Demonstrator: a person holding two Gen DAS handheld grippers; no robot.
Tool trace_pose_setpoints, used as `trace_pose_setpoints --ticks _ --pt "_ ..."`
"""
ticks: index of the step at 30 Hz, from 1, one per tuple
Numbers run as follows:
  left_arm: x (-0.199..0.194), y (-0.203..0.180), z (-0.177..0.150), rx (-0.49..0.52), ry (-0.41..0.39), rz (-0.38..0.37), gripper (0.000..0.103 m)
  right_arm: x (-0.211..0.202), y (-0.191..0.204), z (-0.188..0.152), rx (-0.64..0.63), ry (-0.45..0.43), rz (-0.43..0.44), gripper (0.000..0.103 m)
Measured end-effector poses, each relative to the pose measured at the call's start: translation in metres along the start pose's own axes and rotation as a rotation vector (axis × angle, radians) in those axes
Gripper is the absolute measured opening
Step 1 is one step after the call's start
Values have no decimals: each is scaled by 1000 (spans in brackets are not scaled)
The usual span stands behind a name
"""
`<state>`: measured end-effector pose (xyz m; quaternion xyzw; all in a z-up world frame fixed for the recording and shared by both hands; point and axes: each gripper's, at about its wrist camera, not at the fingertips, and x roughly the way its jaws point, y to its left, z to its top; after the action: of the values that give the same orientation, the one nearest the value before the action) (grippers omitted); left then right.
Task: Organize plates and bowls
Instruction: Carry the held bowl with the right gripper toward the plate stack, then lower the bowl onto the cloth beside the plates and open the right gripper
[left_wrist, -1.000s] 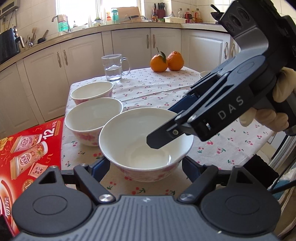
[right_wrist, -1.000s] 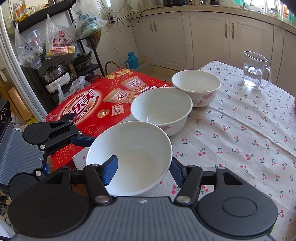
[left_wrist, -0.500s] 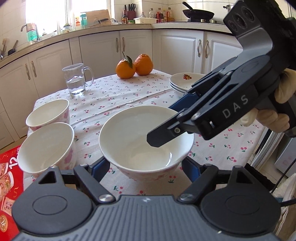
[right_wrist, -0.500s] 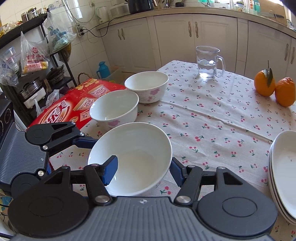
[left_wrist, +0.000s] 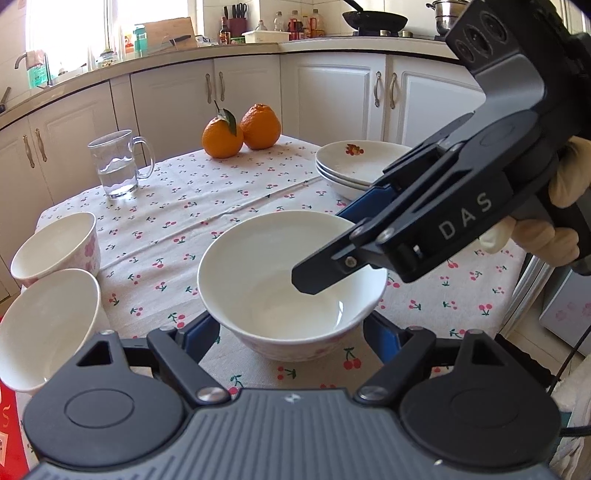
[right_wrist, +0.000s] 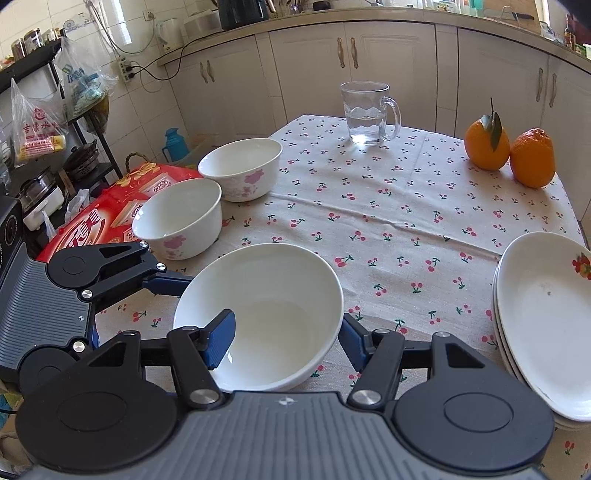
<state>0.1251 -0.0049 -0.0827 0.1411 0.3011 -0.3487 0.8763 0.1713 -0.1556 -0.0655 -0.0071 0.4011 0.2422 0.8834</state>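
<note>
Two hand-held grippers are engaged with one white bowl (left_wrist: 291, 288): its rim is pinched by the right hand-held gripper (right_wrist: 286, 336), one finger inside, one outside, while its sides are flanked by the spread fingers of the left hand-held gripper (left_wrist: 291, 334). Whether the bowl is lifted off the tabletop (right_wrist: 406, 206) cannot be told. Two more bowls (right_wrist: 207, 201) are seen left, stacked plates (right_wrist: 543, 317) right.

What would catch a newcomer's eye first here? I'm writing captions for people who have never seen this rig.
First, the large white ceramic bowl in the foreground, with the right tool clamped over its rim, one blue pad inside, and the left tool straddling it. Next, the two bright oranges at the far right corner of the cherry-print tablecloth. Two smaller white bowls with pink flowers sit along the left edge, and stacked white plates on the right.
</note>
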Motion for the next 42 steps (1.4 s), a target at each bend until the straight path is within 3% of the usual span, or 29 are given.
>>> trace_pose_setpoints --ticks 16,19,21,22,26,31,42 --pt "6 -2 2 32 -10 -2 85 4 -5 -3 9 7 -31 68" --pt "5 -2 0 29 -13 -3 89 4 -4 -3 15 3 -15 77" --pt "2 -1 -1 15 -20 -14 93 3 -2 -3 10 -4 -19 96" --pt "0 -1 -2 8 -23 -16 94 3 -1 -2 6 -9 -25 100" --pt "-9 1 -6 -15 -25 -1 96 0 3 0 -1 -21 -22 103" --pt "-27 7 -13 -64 -41 46 96 -1 14 6 -29 -17 -27 103" --pt "-64 41 -32 -151 -85 226 97 -1 51 41 -118 -49 -25 103"
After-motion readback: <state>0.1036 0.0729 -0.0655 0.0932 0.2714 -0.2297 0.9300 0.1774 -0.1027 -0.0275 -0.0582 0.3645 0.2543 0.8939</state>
